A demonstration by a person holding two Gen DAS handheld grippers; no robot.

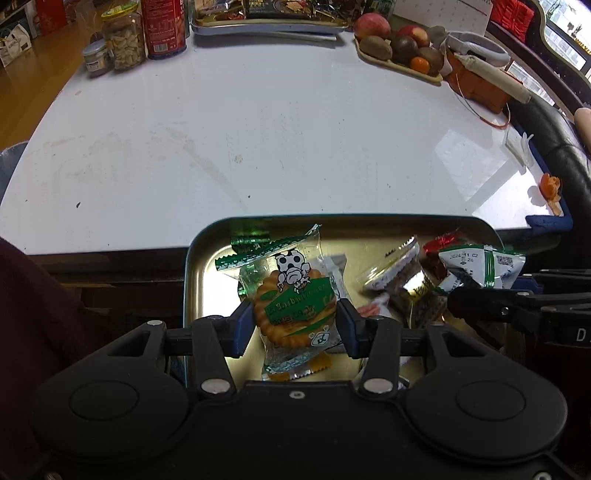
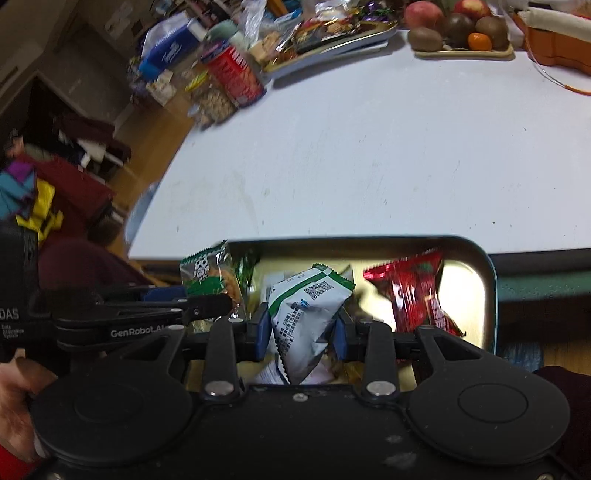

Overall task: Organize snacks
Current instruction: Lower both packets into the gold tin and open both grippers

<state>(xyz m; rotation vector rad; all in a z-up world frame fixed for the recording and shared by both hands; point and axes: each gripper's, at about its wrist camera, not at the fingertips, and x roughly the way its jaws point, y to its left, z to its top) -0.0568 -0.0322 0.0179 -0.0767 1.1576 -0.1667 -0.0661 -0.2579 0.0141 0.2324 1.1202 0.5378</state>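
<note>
The near metal tray [image 1: 192,280] sits at the front edge of the white counter [image 1: 258,140] and serves as the landmark here. Above the tray's left half, the left tool [image 1: 293,326] is clamped on a clear-wrapped round biscuit packet [image 1: 293,306] with a green label and a cartoon cow, its blue pads pressing the packet's two sides. Above the tray's middle, the right tool [image 2: 301,326] grips a grey and white pouch with green trim [image 2: 308,317], the pads pinching its flanks so that the pouch bulges above them. In the tray's right part lies a red foil packet [image 2: 417,295], just beside the held pouch. In the left wrist view, a clear packet of dark snack [image 1: 402,284] lies in the tray to the right of the biscuit packet. Far across the counter from the tray stand a second tray of snacks [image 1: 269,27], a fruit plate [image 1: 399,48] to its right, and a red can [image 1: 164,27] and a glass jar of nuts [image 1: 123,37] to its left.
</note>
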